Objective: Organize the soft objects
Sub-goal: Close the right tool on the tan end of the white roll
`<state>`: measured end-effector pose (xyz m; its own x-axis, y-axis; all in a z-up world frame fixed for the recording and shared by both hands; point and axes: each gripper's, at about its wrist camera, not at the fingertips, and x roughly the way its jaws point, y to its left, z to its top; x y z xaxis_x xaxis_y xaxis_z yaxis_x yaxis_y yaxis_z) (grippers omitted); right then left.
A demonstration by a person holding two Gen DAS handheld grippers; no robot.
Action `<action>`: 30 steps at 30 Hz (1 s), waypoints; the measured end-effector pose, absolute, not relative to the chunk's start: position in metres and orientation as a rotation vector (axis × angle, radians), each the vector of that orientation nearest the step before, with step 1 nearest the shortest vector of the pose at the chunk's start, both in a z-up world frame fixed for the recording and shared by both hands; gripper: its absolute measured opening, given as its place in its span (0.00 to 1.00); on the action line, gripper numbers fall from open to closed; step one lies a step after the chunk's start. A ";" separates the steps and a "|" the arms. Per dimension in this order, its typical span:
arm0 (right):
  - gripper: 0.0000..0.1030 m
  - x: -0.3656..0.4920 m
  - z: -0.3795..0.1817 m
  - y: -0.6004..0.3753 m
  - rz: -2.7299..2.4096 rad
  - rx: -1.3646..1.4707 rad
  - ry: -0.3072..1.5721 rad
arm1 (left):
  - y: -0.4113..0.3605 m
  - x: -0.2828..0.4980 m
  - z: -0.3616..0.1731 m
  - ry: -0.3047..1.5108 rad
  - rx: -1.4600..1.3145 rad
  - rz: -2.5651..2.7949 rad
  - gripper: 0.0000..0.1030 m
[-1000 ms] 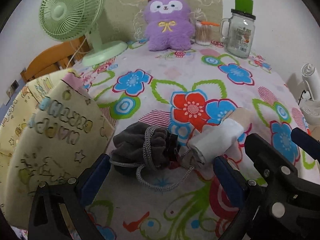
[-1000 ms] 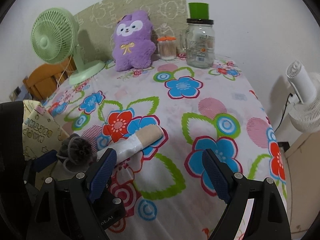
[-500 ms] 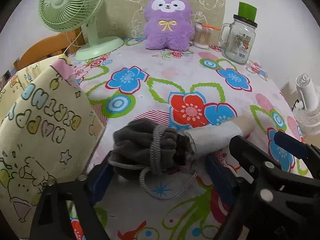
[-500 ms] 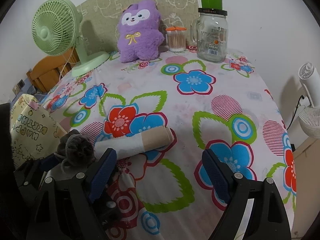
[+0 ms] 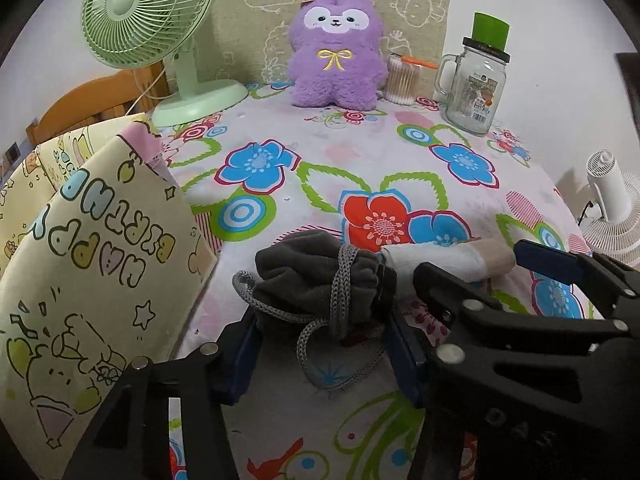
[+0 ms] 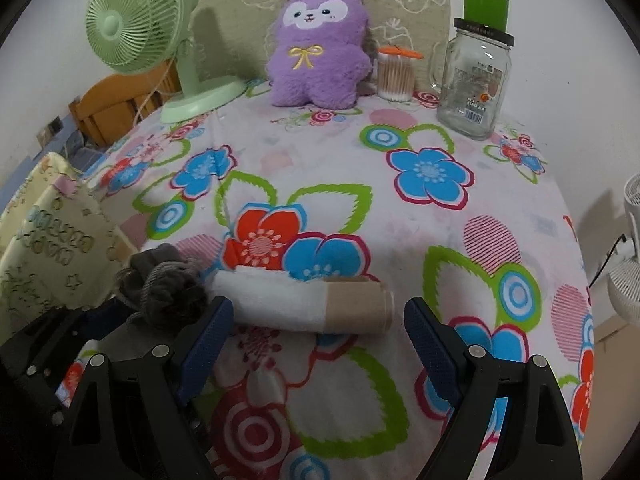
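Note:
A grey drawstring pouch (image 5: 320,280) lies on the flowered tablecloth (image 5: 360,152). My left gripper (image 5: 324,344) is open, its blue pads on either side of the pouch's near end. A rolled white and beige sock (image 6: 308,304) lies just right of the pouch (image 6: 164,292). My right gripper (image 6: 316,340) is open and straddles the sock roll from the near side. The right gripper also shows in the left wrist view (image 5: 500,280), reaching over the sock (image 5: 440,260). A purple plush toy (image 5: 336,52) sits at the back.
A yellow "Happy Birthday" gift bag (image 5: 88,264) stands at the table's left edge. A green desk fan (image 5: 152,28), a cotton swab jar (image 5: 402,80) and a glass mug jar with a green lid (image 5: 476,84) stand at the back. A white fan (image 5: 612,208) is off the table's right.
Both grippers have moved forward: the left one now brackets the pouch and the right one now brackets the sock roll. Both stay open.

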<state>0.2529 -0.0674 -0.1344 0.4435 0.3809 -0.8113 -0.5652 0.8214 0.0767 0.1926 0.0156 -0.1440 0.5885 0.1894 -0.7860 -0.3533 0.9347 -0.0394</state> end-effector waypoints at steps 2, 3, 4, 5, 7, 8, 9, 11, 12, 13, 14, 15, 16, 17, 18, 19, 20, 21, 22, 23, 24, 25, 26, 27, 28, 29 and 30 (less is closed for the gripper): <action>0.87 0.255 -0.138 -0.066 0.605 -0.206 0.955 | 0.016 0.193 -0.144 0.887 -0.201 0.318 0.55; 0.87 0.256 -0.139 -0.065 0.602 -0.203 0.958 | 0.016 0.193 -0.144 0.888 -0.200 0.319 0.55; 0.87 0.257 -0.140 -0.064 0.604 -0.202 0.960 | 0.015 0.193 -0.144 0.888 -0.200 0.319 0.55; 0.87 0.258 -0.141 -0.063 0.607 -0.201 0.962 | 0.016 0.192 -0.144 0.888 -0.199 0.318 0.55; 0.87 0.259 -0.142 -0.062 0.612 -0.195 0.964 | 0.016 0.193 -0.144 0.888 -0.199 0.318 0.55; 0.87 0.258 -0.143 -0.060 0.614 -0.195 0.963 | 0.016 0.193 -0.144 0.888 -0.199 0.318 0.55; 0.86 0.258 -0.143 -0.060 0.615 -0.196 0.962 | 0.016 0.193 -0.144 0.888 -0.199 0.318 0.55; 0.76 0.258 -0.143 -0.058 0.629 -0.195 0.961 | 0.015 0.193 -0.144 0.888 -0.199 0.316 0.55; 0.69 0.258 -0.143 -0.057 0.624 -0.207 0.955 | 0.014 0.193 -0.144 0.889 -0.197 0.314 0.55; 0.58 0.258 -0.142 -0.056 0.624 -0.215 0.953 | 0.012 0.193 -0.143 0.890 -0.196 0.311 0.55; 0.52 0.258 -0.141 -0.056 0.612 -0.229 0.947 | 0.011 0.194 -0.143 0.890 -0.197 0.306 0.55; 0.46 0.258 -0.141 -0.057 0.604 -0.237 0.943 | 0.011 0.194 -0.143 0.891 -0.196 0.306 0.55; 0.44 0.258 -0.141 -0.058 0.602 -0.236 0.942 | 0.011 0.194 -0.143 0.891 -0.198 0.305 0.55; 0.42 0.258 -0.141 -0.059 0.601 -0.236 0.941 | 0.011 0.194 -0.143 0.891 -0.202 0.305 0.55; 0.40 0.259 -0.141 -0.060 0.600 -0.235 0.940 | 0.011 0.194 -0.143 0.890 -0.204 0.304 0.55; 0.36 0.259 -0.141 -0.061 0.596 -0.238 0.940 | 0.011 0.194 -0.143 0.890 -0.206 0.303 0.55; 0.35 0.259 -0.141 -0.061 0.593 -0.239 0.938 | 0.011 0.194 -0.143 0.889 -0.211 0.302 0.55; 0.32 0.259 -0.141 -0.063 0.593 -0.232 0.939 | 0.013 0.193 -0.143 0.888 -0.217 0.299 0.55; 0.24 0.260 -0.141 -0.064 0.599 -0.216 0.944 | 0.013 0.194 -0.143 0.887 -0.221 0.298 0.55; 0.20 0.260 -0.141 -0.066 0.606 -0.203 0.948 | 0.014 0.193 -0.143 0.887 -0.224 0.297 0.55; 0.19 0.261 -0.140 -0.068 0.607 -0.191 0.948 | 0.015 0.193 -0.143 0.886 -0.231 0.294 0.54; 0.19 0.261 -0.140 -0.070 0.606 -0.183 0.945 | 0.015 0.193 -0.143 0.885 -0.239 0.291 0.54; 0.19 0.262 -0.139 -0.071 0.603 -0.178 0.944 | 0.017 0.192 -0.142 0.884 -0.248 0.286 0.54; 0.19 0.262 -0.138 -0.073 0.597 -0.171 0.942 | 0.018 0.191 -0.142 0.883 -0.261 0.278 0.54; 0.18 0.263 -0.137 -0.077 0.589 -0.159 0.938 | 0.019 0.190 -0.141 0.883 -0.273 0.266 0.54; 0.18 0.264 -0.136 -0.079 0.583 -0.150 0.936 | 0.019 0.189 -0.141 0.883 -0.286 0.253 0.54; 0.18 0.264 -0.136 -0.082 0.578 -0.144 0.934 | 0.019 0.188 -0.140 0.882 -0.298 0.238 0.53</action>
<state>0.2644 -0.0816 -0.1356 0.4559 0.4066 -0.7917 -0.5275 0.8399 0.1277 0.1877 0.0195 -0.1404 0.6137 0.0814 -0.7853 -0.3250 0.9325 -0.1573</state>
